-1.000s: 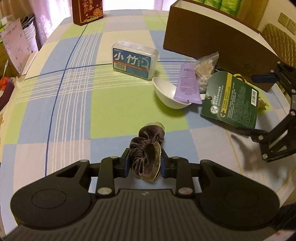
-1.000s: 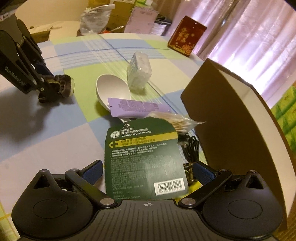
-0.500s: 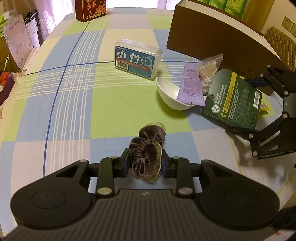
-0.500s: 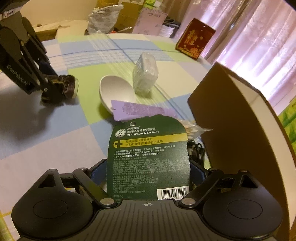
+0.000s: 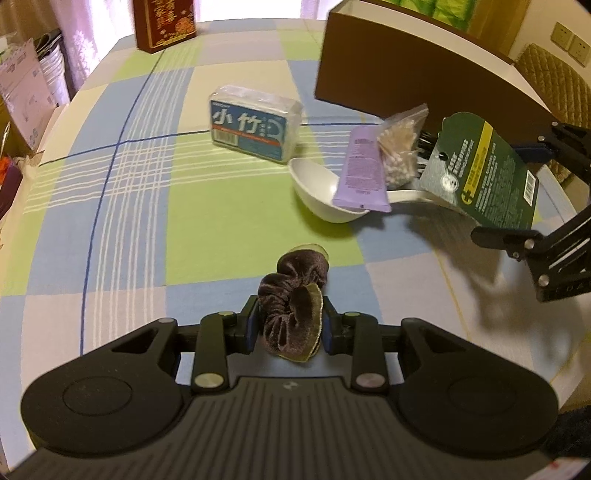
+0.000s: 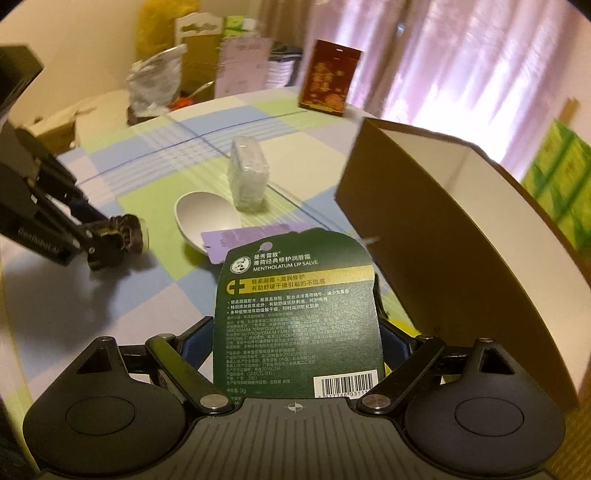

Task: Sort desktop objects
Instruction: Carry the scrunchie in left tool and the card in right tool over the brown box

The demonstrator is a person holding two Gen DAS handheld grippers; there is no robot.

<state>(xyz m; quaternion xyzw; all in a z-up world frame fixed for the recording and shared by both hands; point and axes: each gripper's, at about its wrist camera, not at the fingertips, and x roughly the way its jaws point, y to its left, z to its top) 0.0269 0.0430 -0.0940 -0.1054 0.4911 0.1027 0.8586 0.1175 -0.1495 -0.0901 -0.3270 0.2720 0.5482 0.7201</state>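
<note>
My left gripper is shut on a brown velvet scrunchie just above the checked tablecloth, and shows at the left of the right wrist view as well. My right gripper is shut on the edges of a dark green lip salve card. The card is lifted off the table and tilted, beside the tall brown box. In the left wrist view the card hangs at the right, next to a white ladle-shaped spoon.
A purple tube and a bag of cotton swabs lie across the spoon. A blue-labelled plastic box sits mid-table and a red carton stands at the far edge. Black cable lies by the brown box.
The right gripper's jaws narrowed onto the green card, then lifted and rolled it off the table. The left gripper kept still with the scrunchie.
</note>
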